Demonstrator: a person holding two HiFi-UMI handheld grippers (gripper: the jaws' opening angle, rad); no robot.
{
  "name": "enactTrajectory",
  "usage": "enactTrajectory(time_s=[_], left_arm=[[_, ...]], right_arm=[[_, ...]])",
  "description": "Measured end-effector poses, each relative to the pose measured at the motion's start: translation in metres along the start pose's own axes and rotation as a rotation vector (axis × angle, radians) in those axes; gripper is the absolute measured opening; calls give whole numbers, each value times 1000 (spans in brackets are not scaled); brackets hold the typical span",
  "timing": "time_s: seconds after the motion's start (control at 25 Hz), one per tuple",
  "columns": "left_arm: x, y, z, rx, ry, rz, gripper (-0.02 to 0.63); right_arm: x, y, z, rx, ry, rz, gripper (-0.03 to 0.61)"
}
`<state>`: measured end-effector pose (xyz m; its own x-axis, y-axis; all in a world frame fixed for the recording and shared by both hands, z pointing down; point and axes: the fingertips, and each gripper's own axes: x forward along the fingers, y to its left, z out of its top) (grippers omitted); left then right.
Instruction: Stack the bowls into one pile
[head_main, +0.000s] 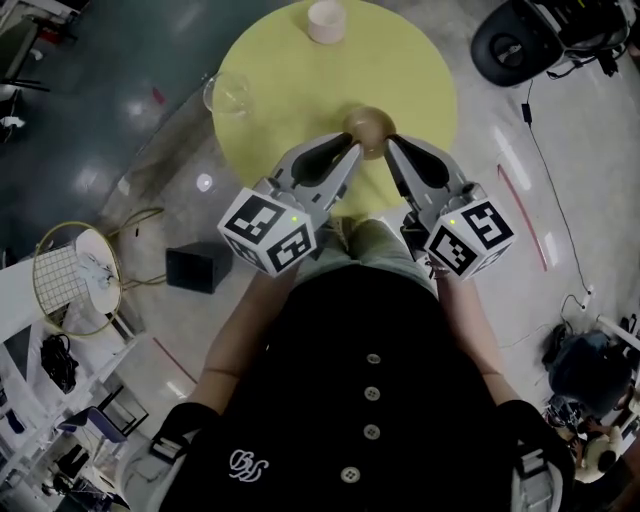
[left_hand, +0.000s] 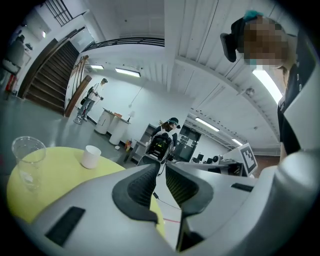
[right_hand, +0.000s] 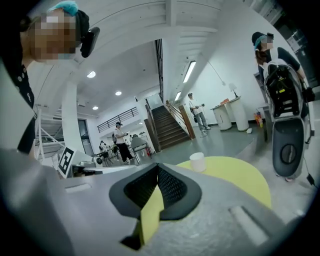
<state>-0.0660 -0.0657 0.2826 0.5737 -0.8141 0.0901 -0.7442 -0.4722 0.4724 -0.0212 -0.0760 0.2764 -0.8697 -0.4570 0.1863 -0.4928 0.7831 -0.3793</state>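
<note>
On yellow table (head_main: 290, 95), well apart: brown bowl (head_main: 369, 127) at near edge, glass bowl (head_main: 228, 93) at left, white bowl (head_main: 326, 20) far. Left gripper (left_hand: 161, 170) jaws slightly apart, empty; right gripper (right_hand: 158, 169) jaws pressed together, empty. Brown bowl likely wood: light, stiff, smooth. Glass bowl fragile, slippery. Best pinch each at rim, wall between jaws, gently.

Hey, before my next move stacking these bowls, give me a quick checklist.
1. Left gripper empty: ok, jaws slightly apart, nothing between.
2. Right gripper ready to grab: not ok, jaws shut.
3. Brown bowl near both grippers: ok; whether they touch it, cannot tell.
4. White bowl free: ok, alone at the table's far edge.
5. Clear bowl steady: cannot tell, sits at the left rim.
6. One pile: not ok, three bowls apart.
</note>
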Motion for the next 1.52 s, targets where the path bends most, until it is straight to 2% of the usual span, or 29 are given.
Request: enactTrajectory(time_s=[0.12,0.2,0.4,0.68,1.12,1.36,1.52], left_arm=[[1,-9,9,5,-29,-34,67],[4,-15,16,27,-43,-45,67],[7,-29,25,60,-69,-47,64],[8,-33,29,68,-79,-38,43],[7,-26,17,58,-48,6,34],[9,-28,11,121,-1,16,34],[10,-29,4,122,12,1,34]], right_arm=[[-1,-2,10,20,-11,-13,5],[-4,-1,18,-2,-11,-4,5],[-15,8,30,-47,-17,37,5],[-15,11,31,-74,-19,68,5],[-13,15,26,-143,22,108,5],[-10,17,10,-171,101,154,5],[-11,21,0,-211,151,184,5]])
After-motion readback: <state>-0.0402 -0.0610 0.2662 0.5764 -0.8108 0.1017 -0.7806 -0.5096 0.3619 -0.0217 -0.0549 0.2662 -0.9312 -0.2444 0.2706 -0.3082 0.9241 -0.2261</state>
